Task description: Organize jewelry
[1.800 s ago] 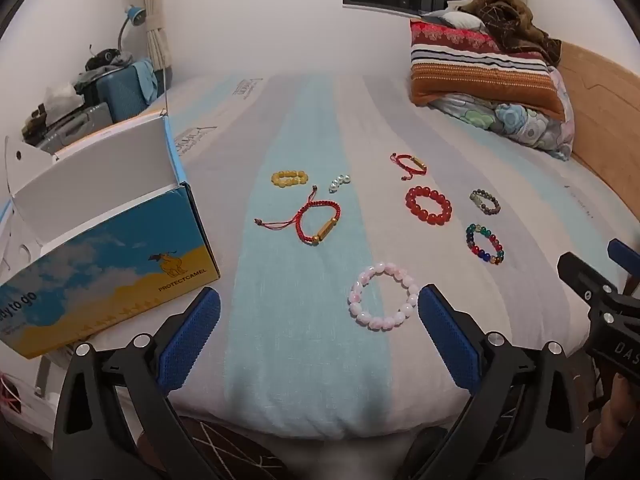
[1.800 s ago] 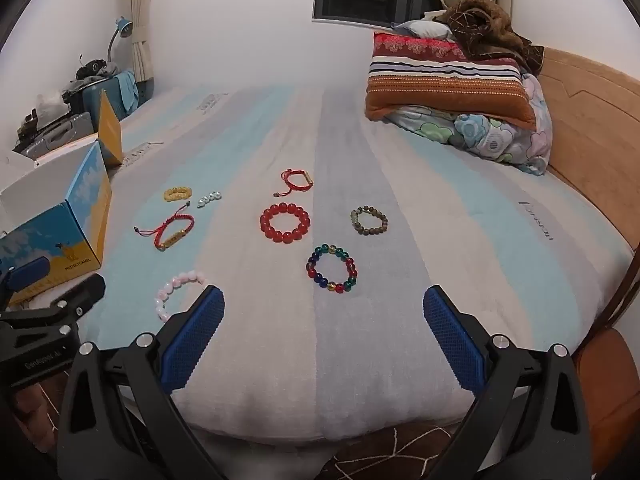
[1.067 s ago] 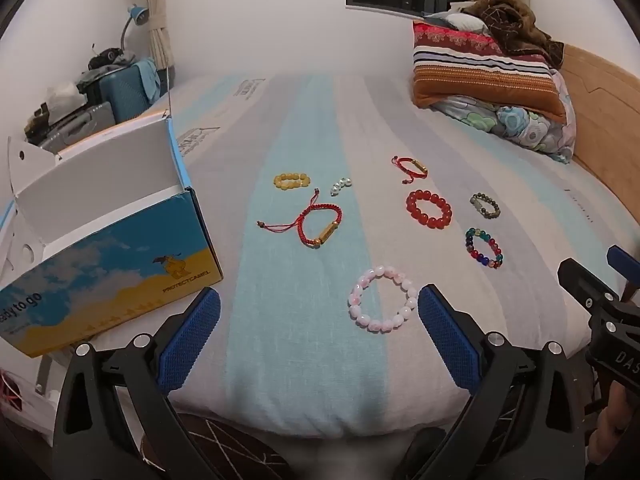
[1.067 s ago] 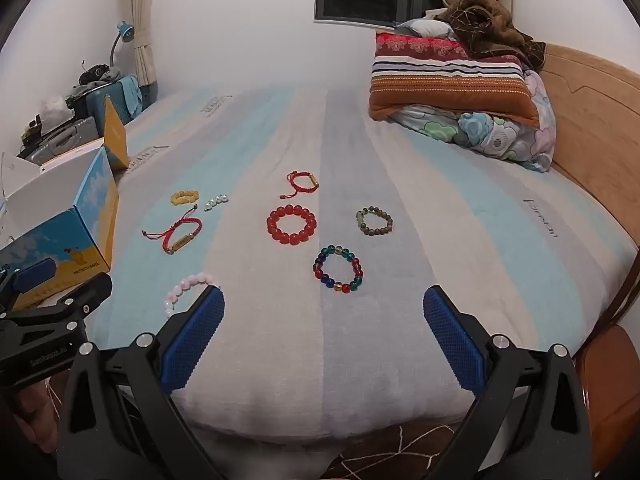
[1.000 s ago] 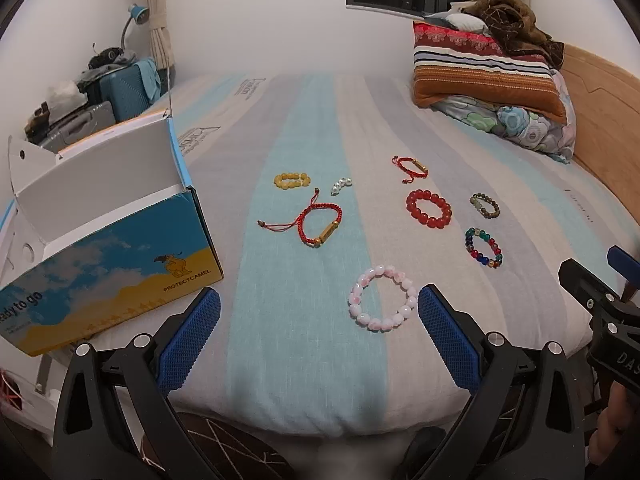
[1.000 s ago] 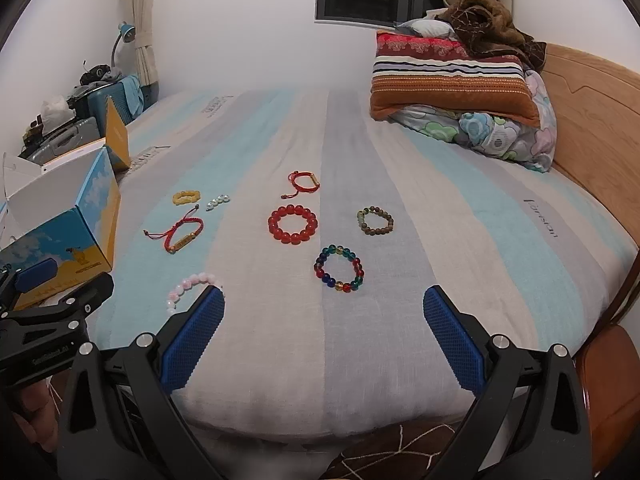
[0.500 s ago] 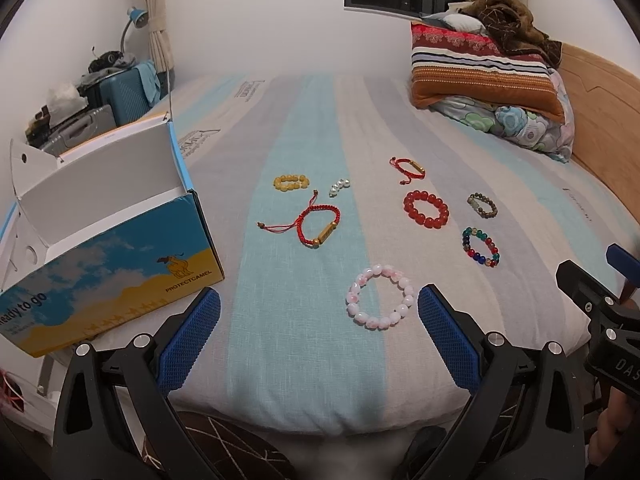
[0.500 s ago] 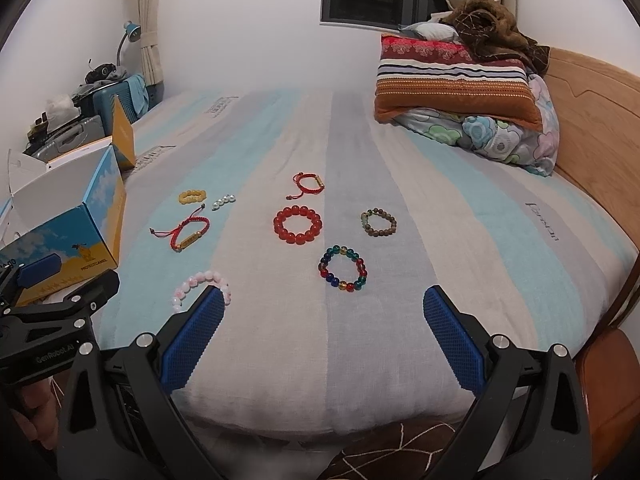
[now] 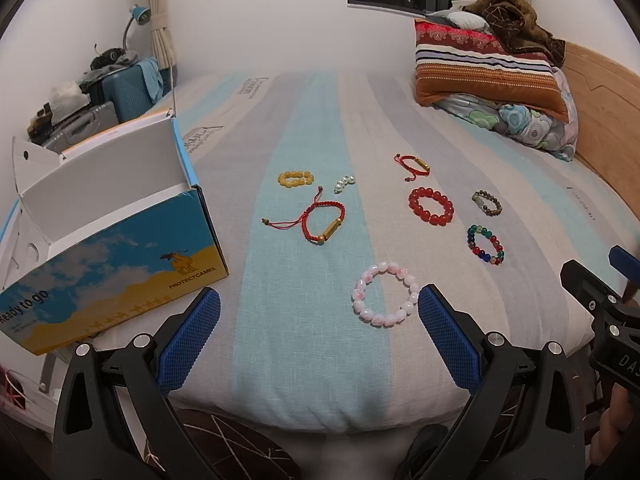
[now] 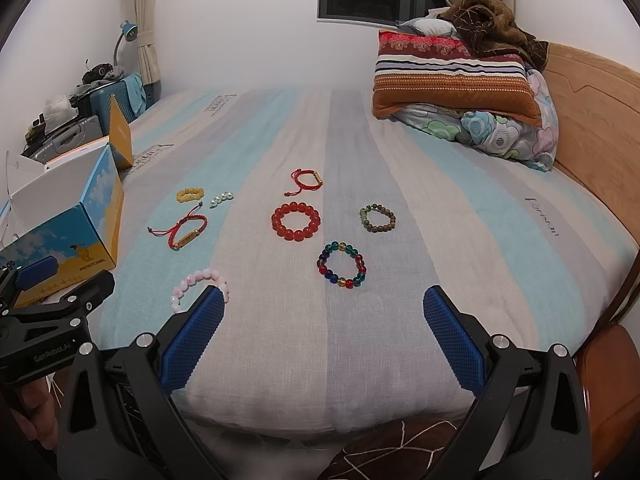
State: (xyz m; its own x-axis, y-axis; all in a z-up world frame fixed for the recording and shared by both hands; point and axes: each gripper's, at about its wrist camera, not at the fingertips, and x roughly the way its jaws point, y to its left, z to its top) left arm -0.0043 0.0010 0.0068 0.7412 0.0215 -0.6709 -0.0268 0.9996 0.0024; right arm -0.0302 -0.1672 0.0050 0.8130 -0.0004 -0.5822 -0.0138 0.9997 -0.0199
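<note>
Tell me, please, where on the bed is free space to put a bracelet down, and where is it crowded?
Bare sheet lies right of the brown bead bracelet and multicolour bracelet, toward the headboard. More lies beyond the small red cord bracelet, toward the pillows. It is crowded between the open box and red bead bracelet.

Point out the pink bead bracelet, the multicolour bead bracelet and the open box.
pink bead bracelet (image 9: 362,307): left wrist view, on a bead of its left side.
multicolour bead bracelet (image 10: 327,274): right wrist view, on a blue bead at lower left.
open box (image 9: 120,256): left wrist view, on the printed front wall.
</note>
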